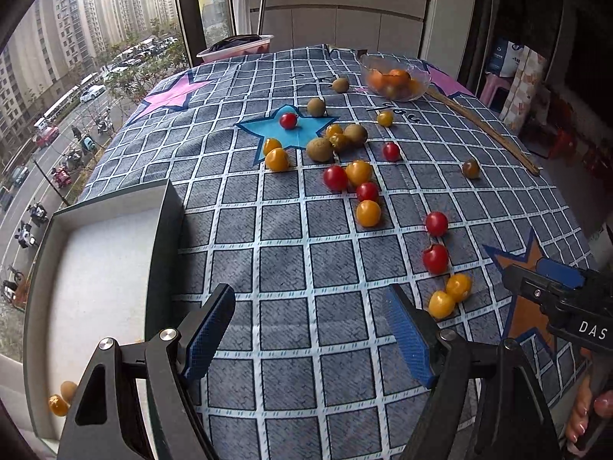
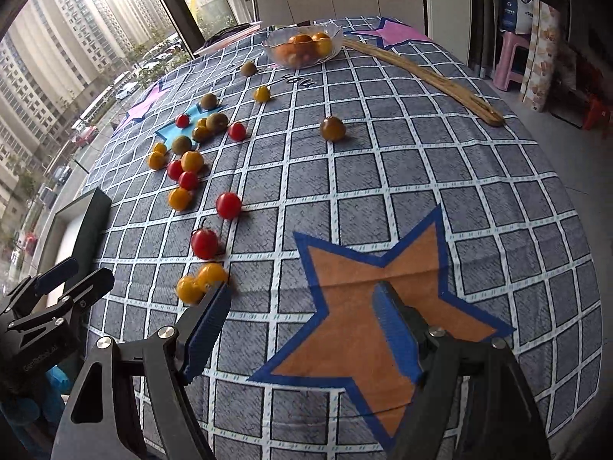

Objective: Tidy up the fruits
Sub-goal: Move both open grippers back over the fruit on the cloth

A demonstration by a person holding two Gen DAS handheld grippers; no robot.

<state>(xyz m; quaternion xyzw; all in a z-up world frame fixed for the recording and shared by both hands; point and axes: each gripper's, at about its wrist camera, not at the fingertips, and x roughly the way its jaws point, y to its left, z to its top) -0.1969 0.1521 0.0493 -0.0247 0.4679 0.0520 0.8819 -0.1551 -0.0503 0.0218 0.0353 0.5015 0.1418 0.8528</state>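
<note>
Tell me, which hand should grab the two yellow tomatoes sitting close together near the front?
Probably the right gripper. The yellow pair lies just beside its left finger, and it is open. The left gripper, also open, sits farther off, beside the box.

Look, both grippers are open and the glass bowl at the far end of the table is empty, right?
Not quite. Both grippers, left and right, are open, but the glass bowl is not empty: it holds orange and yellow fruits. The right wrist view shows this most clearly.
</note>
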